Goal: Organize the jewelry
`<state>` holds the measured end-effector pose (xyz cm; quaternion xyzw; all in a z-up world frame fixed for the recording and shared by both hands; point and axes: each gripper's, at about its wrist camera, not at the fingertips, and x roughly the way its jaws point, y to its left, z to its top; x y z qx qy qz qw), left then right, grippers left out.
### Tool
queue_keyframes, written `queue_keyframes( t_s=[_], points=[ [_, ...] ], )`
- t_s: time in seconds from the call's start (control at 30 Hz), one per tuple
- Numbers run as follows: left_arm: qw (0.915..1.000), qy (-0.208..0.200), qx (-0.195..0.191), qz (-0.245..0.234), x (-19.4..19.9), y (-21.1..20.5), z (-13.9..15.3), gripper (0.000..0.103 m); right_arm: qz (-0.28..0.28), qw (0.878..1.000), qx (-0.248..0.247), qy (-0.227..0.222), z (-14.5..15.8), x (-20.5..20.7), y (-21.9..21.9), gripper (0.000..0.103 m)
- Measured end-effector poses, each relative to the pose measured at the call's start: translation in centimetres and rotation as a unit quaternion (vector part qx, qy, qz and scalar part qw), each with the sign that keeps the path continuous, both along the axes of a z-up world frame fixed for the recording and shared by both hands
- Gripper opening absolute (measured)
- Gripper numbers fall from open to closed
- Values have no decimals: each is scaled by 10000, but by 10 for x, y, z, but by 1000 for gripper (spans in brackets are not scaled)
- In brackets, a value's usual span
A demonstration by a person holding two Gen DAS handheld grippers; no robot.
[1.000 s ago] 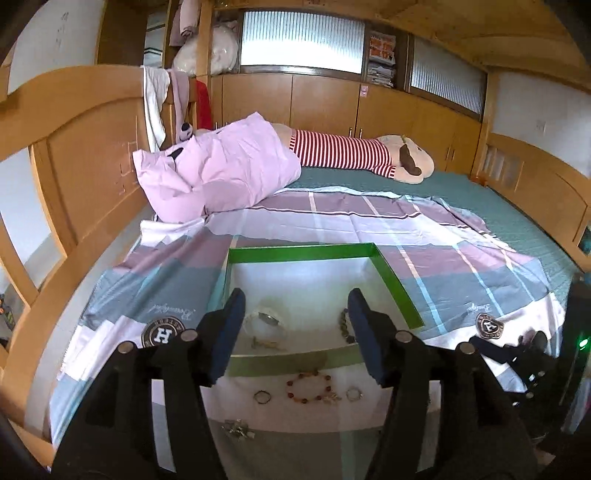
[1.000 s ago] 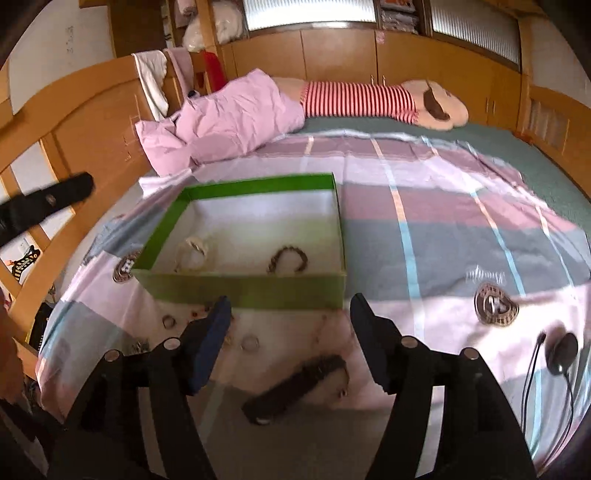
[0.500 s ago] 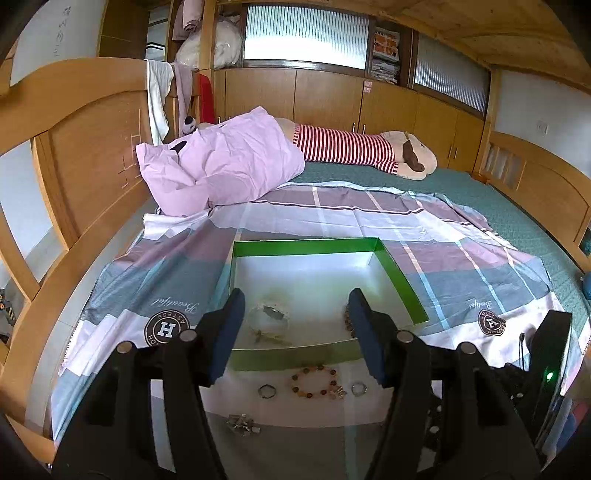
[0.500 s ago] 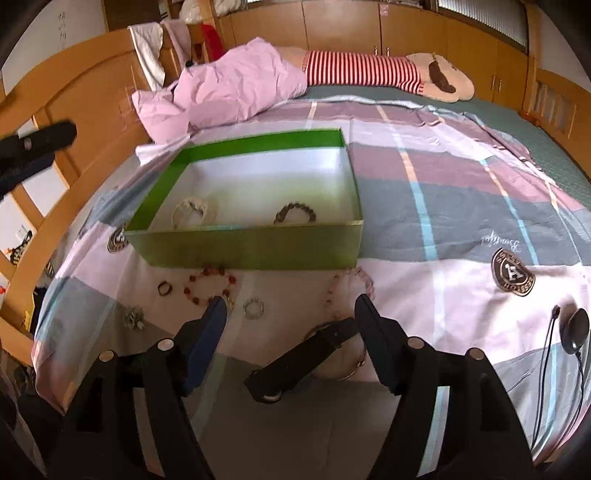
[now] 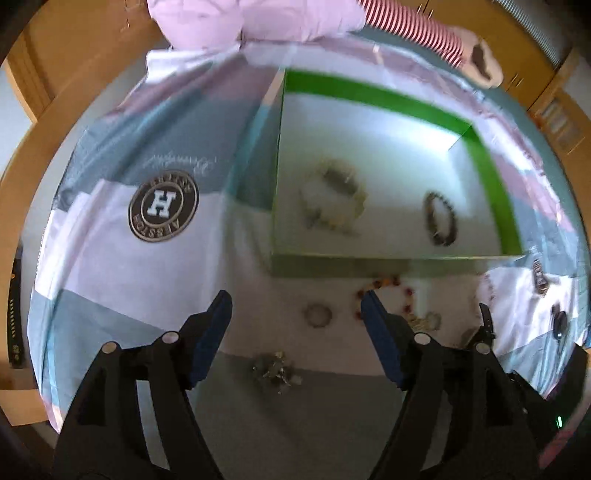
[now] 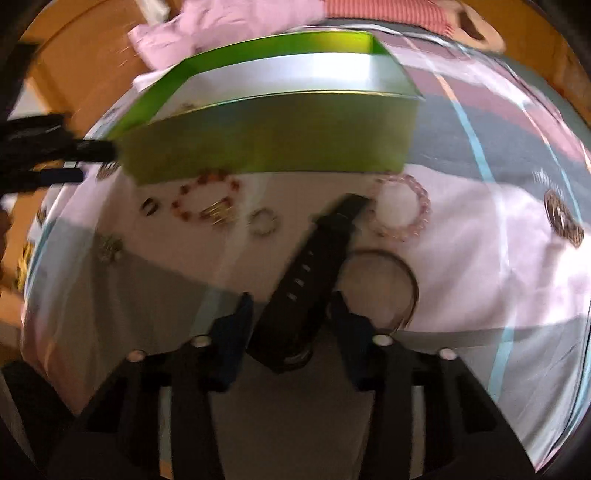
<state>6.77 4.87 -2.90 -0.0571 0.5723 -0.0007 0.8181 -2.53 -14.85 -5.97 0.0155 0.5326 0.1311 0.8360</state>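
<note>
A green box (image 5: 391, 266) with a white floor lies on the bedspread and holds a pale bracelet (image 5: 332, 199) and a dark bead bracelet (image 5: 439, 218). In front of it lie a small ring (image 5: 317, 315), a red bead bracelet (image 5: 384, 291) and a metal cluster (image 5: 275, 369). My left gripper (image 5: 295, 306) hovers over the ring, jaws opening, nothing held. My right gripper (image 6: 291, 304) straddles a black watch (image 6: 310, 273). Its jaws are closing on the strap, and a thin gap still shows at the left pad.
Beside the watch lie a pink bead bracelet (image 6: 402, 206), a thin bangle (image 6: 410, 277), a pale ring (image 6: 263, 221) and a dark ring (image 6: 149, 206). The box wall (image 6: 266, 136) stands just behind them. A pink pillow (image 5: 251, 22) and a wooden bed frame (image 5: 44, 122) border the spread.
Both grippers have dropped toward the bedspread and tipped downward. The left jaws have widened over the ring. The right jaws have narrowed around the black watch.
</note>
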Motion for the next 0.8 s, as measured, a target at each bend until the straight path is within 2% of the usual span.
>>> queue_keyframes(
  t_s=[0.07, 0.23, 0.3, 0.63, 0.8],
  points=[
    [9999, -30, 88, -100, -2, -7, -2, 72, 224, 9995, -104, -171, 7, -8, 7, 28],
    [9990, -243, 169, -343, -8, -21, 6, 72, 450, 9945, -568, -754, 35, -31, 17, 25],
    [9988, -246, 216, -367, -6, -21, 8, 72, 478, 9927, -704, -858, 42, -33, 20, 25],
    [9991, -198, 240, -281, -4, -19, 3, 72, 516, 9864, -1112, -1094, 54, -38, 30, 25],
    [9990, -162, 271, -303, -4, -20, 1, 73, 521, 9875, -1069, -1038, 52, -39, 32, 25]
  ],
)
